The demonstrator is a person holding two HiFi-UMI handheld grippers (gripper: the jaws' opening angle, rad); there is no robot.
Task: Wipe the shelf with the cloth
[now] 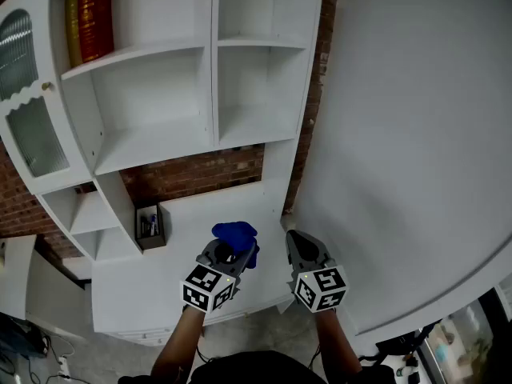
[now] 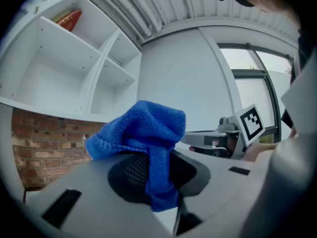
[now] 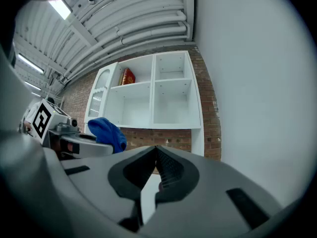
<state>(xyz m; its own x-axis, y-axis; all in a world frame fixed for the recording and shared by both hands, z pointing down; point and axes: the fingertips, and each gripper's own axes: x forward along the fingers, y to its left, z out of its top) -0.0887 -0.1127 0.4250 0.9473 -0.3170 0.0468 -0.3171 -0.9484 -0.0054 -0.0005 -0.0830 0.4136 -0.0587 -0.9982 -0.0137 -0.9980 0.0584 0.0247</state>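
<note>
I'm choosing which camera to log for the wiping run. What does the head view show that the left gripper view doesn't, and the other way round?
Only the head view: the small dark box on the white counter, the floor, and the left gripper's marker cube.
Only the left gripper view: a window, the ribbed ceiling, and a close look at its jaws shut on the cloth.
Both: the blue cloth, white shelf unit, red container, brick wall and right gripper.
</note>
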